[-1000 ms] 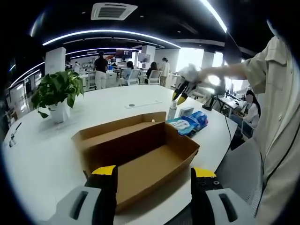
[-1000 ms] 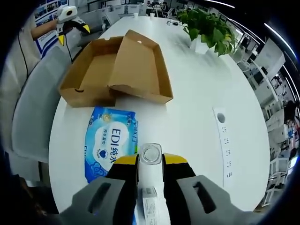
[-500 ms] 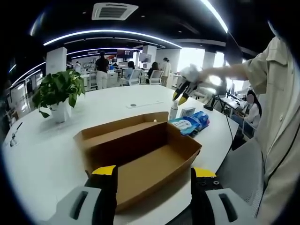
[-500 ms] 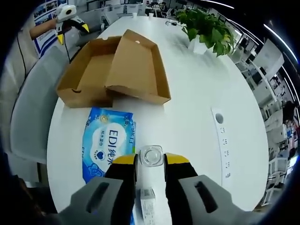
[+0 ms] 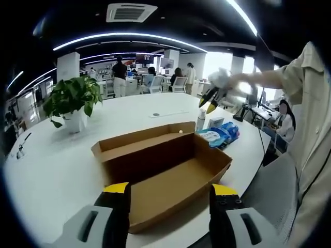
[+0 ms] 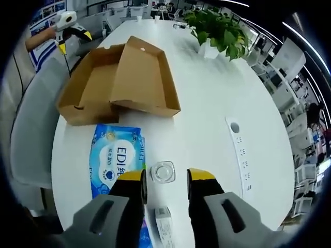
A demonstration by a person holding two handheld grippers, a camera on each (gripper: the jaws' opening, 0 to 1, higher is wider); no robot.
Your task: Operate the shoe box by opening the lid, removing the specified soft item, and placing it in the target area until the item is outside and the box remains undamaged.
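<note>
Right gripper view: we see the right gripper (image 6: 165,175) spread open around a bottle (image 6: 163,171), gripping nothing; wipes pack (image 6: 115,161) lies lower left beside the open shoe box (image 6: 116,85). Left gripper (image 5: 168,190) open, empty, over the box to steady it.

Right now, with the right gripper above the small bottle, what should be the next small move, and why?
Probably lift the right gripper straight up, away from the bottle. Its jaws stand open on either side of the cap with gaps, so the bottle seems released upright on the white table. The shoe box lies open, and the blue wipes pack is outside it.
</note>
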